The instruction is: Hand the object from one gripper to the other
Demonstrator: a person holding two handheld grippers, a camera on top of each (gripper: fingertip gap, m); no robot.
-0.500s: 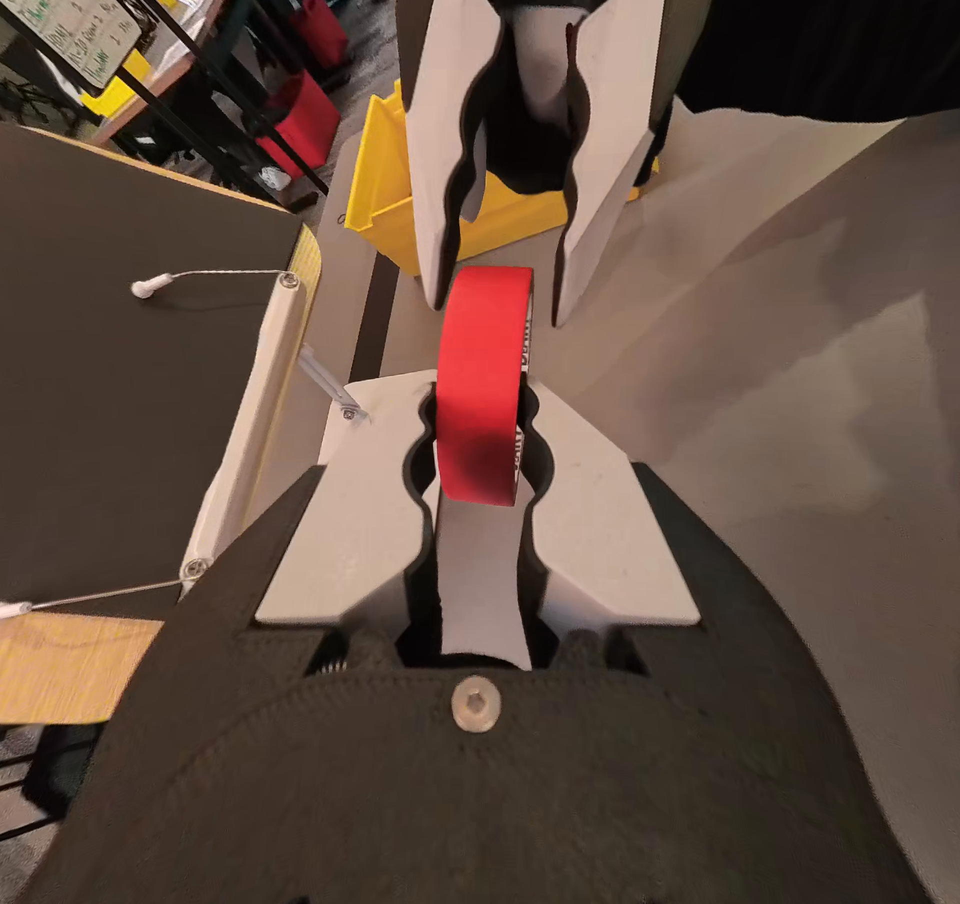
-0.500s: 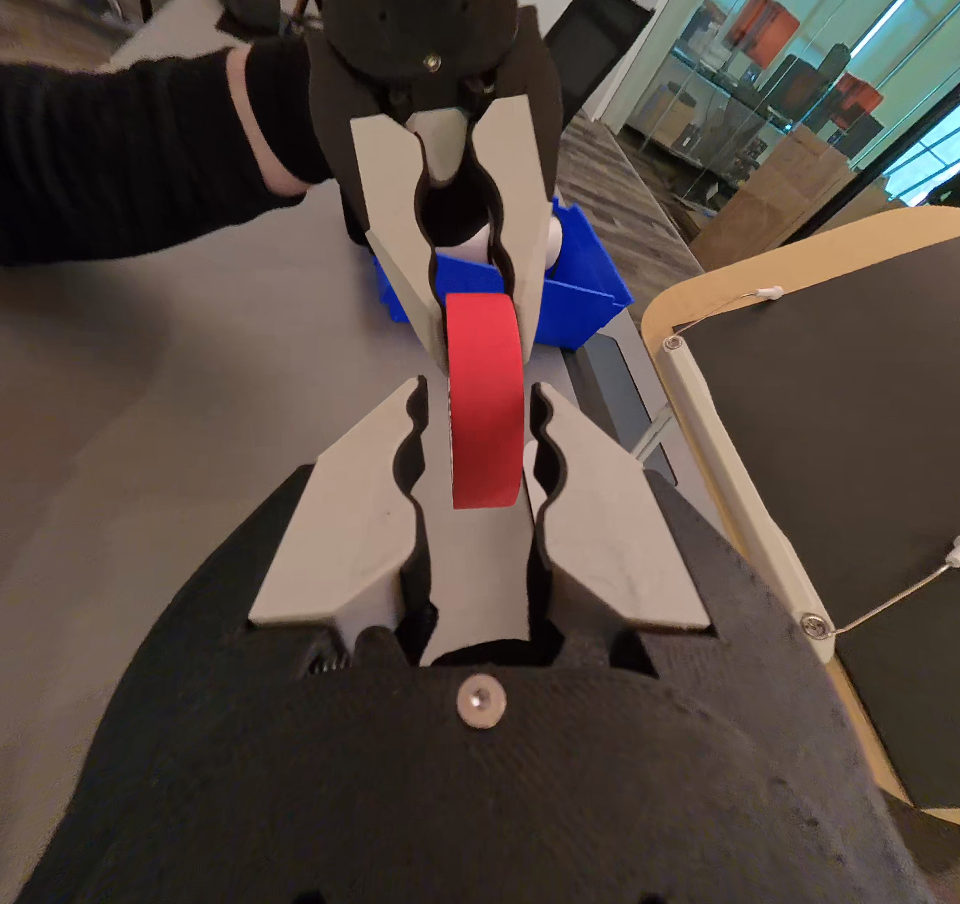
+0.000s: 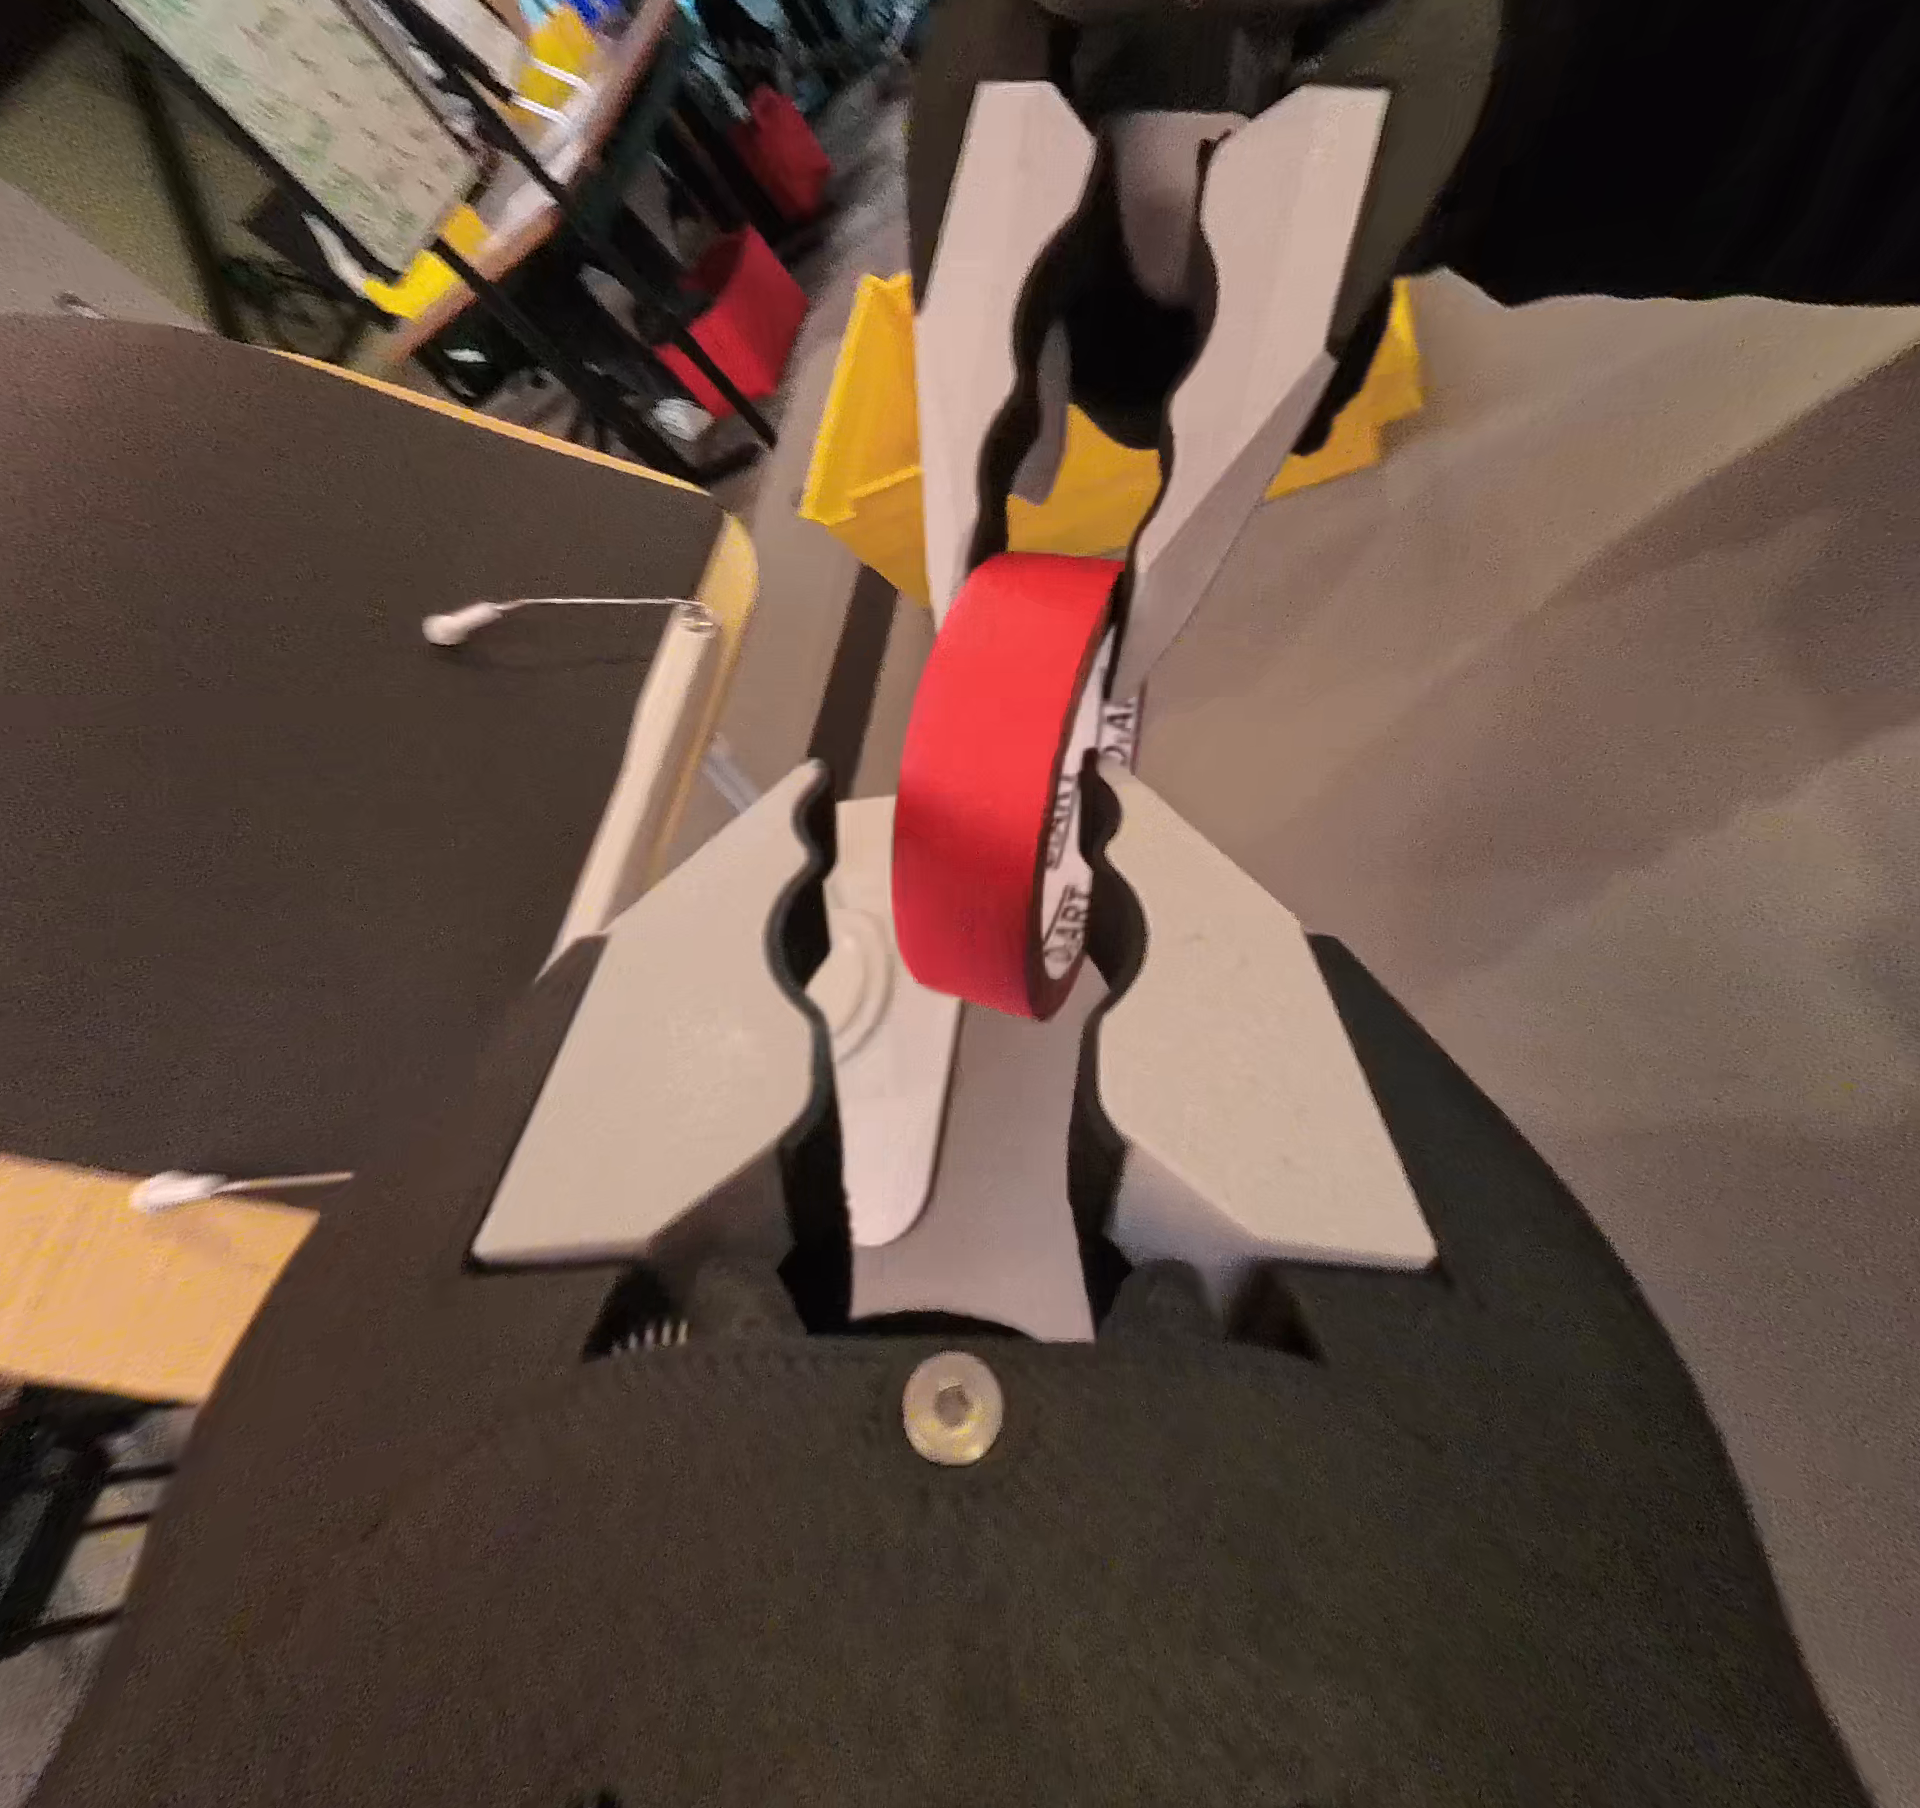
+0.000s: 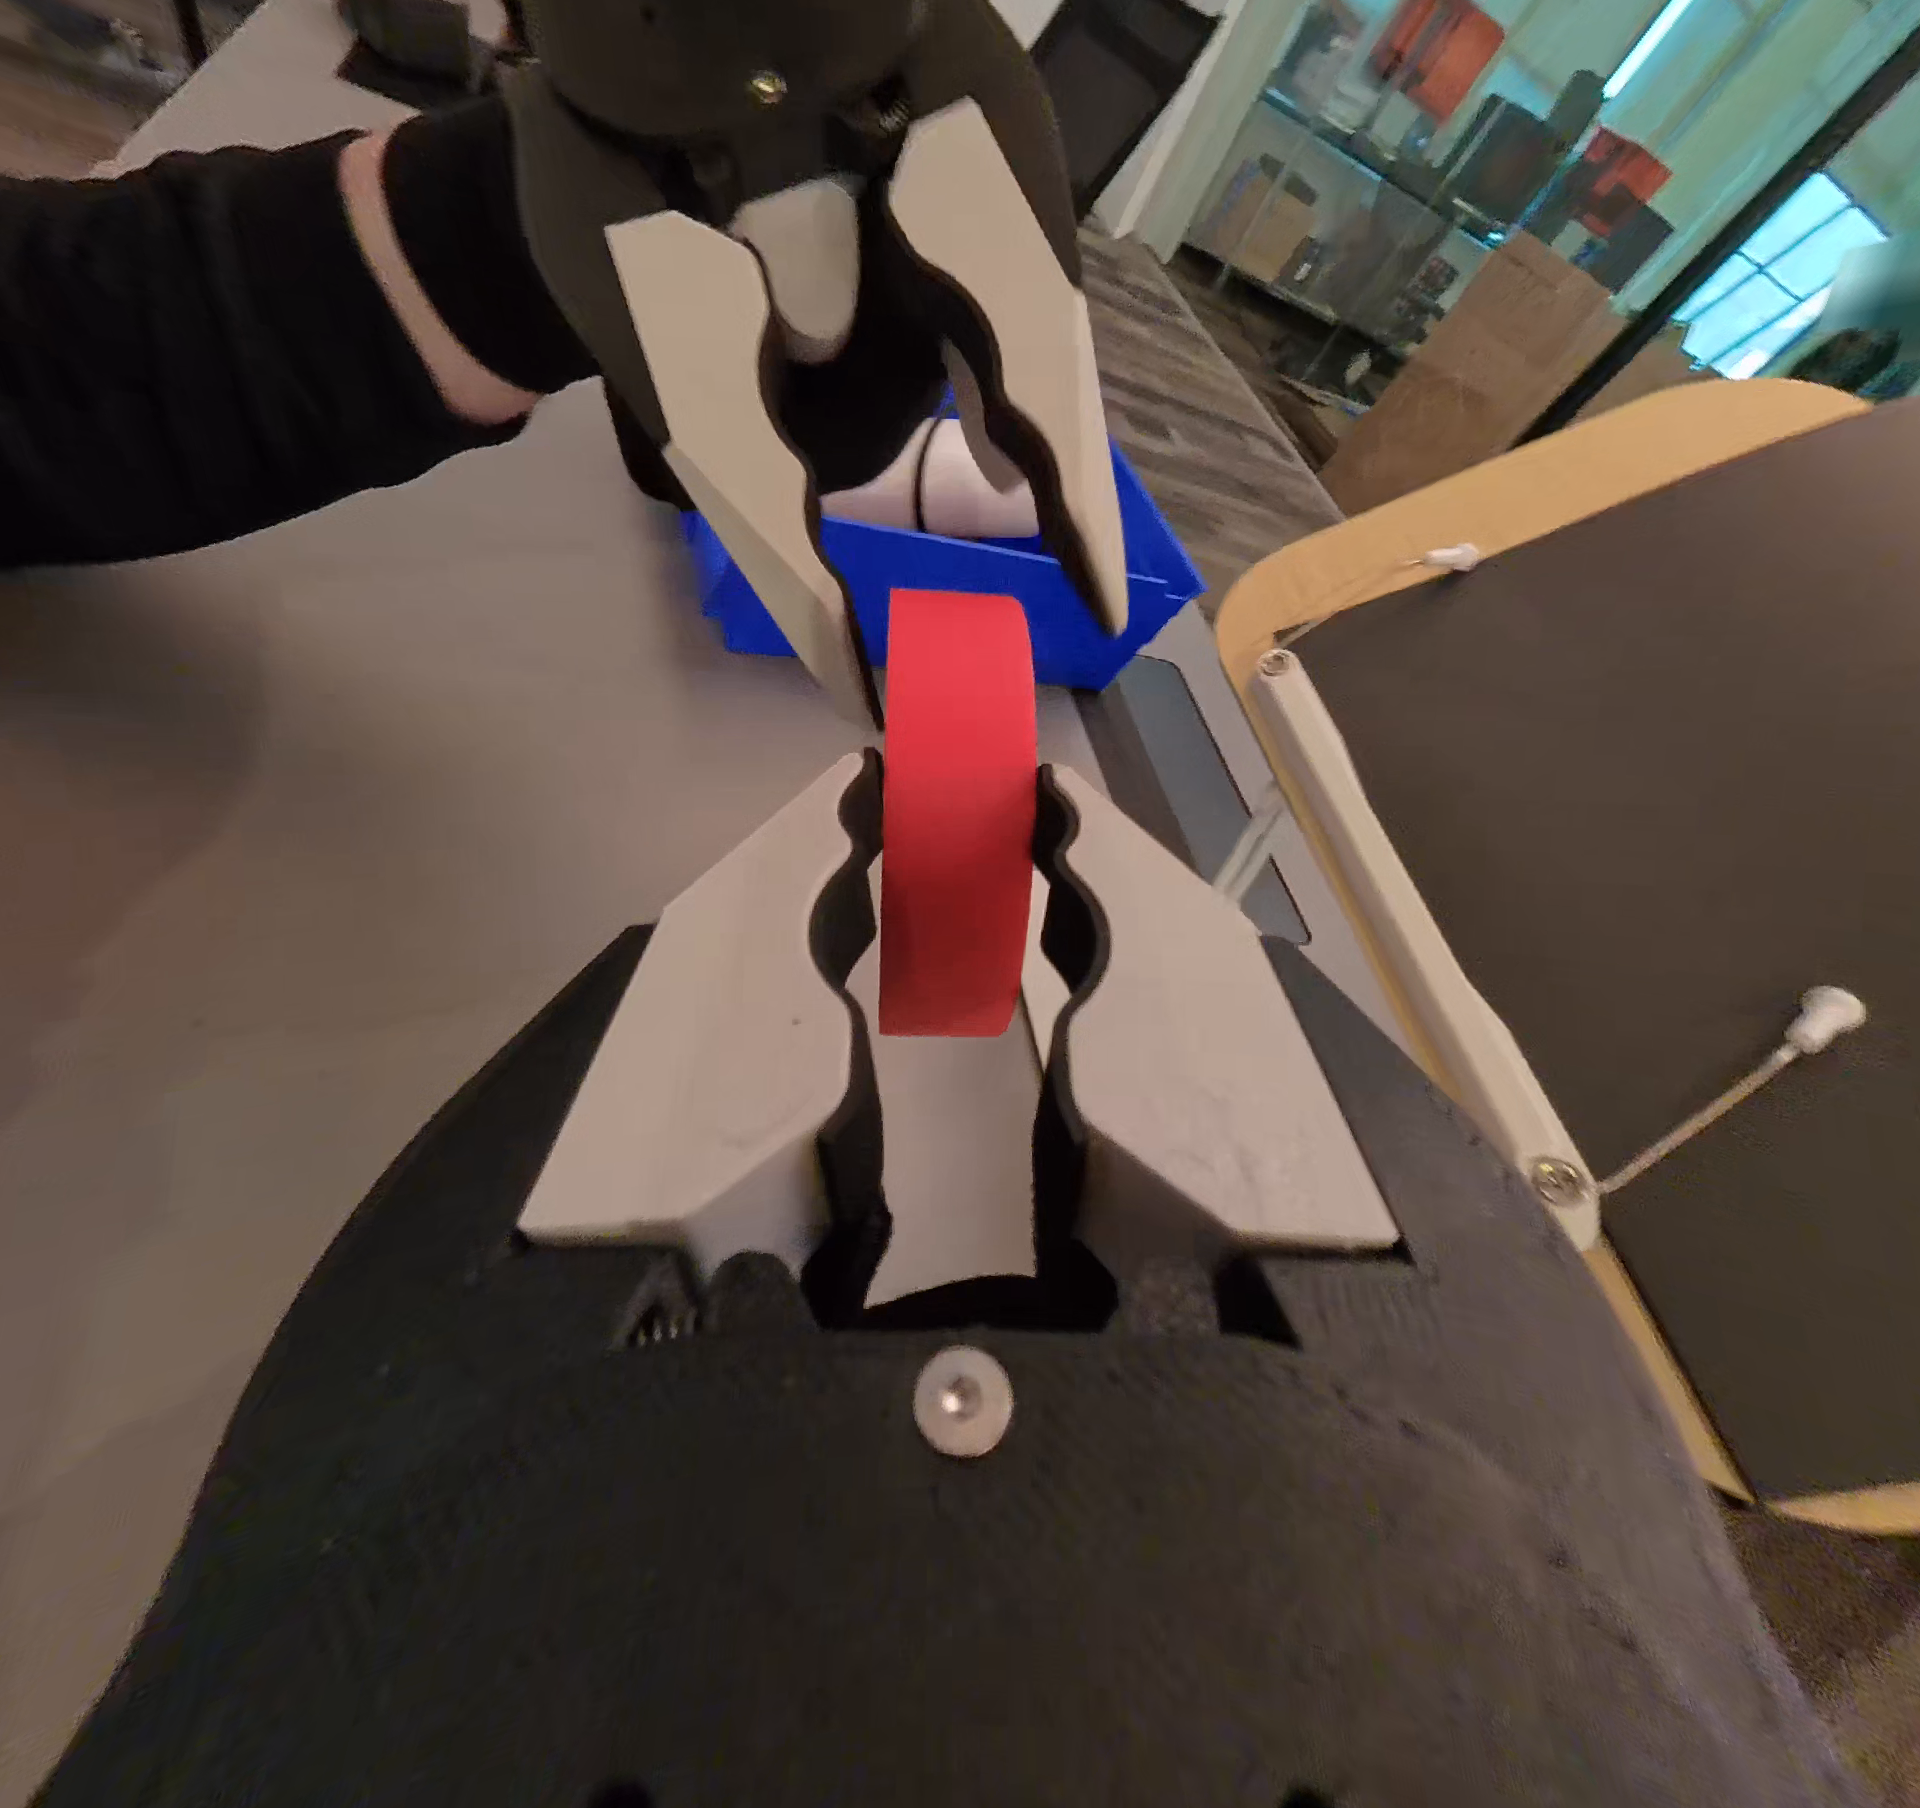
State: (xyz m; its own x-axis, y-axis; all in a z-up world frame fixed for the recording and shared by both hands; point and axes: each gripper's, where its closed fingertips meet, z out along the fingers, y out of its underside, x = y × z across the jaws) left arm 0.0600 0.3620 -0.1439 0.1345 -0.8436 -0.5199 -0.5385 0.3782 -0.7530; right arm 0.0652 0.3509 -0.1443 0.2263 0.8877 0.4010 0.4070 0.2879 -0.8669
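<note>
A red tape roll [image 3: 987, 771] stands on edge in mid-air between the two grippers. In the right wrist view my right gripper [image 4: 951, 766] is shut on the roll [image 4: 956, 875], with both pads against its sides. In the left wrist view my left gripper [image 3: 956, 782] is open: its left finger stands clear of the roll, and its right finger is at the roll's printed side. The right gripper [image 3: 1039, 615] shows opposite, gripping the roll's far end. The left gripper [image 4: 987, 667] shows opposite in the right wrist view, jaws spread wider than the roll.
A yellow bin [image 3: 873, 470] sits on the grey table [image 3: 1558, 719] behind the right gripper. A blue bin [image 4: 935, 563] sits behind the left gripper. A black panel with a wooden rim [image 4: 1662, 823] stands beside the table. A black sleeve [image 4: 156, 335] reaches in from the left. Both grippers' tips are close together, under 4 cm apart.
My right gripper has closed on the red tape roll. My left gripper has opened and let it go. Both grippers stay facing each other.
</note>
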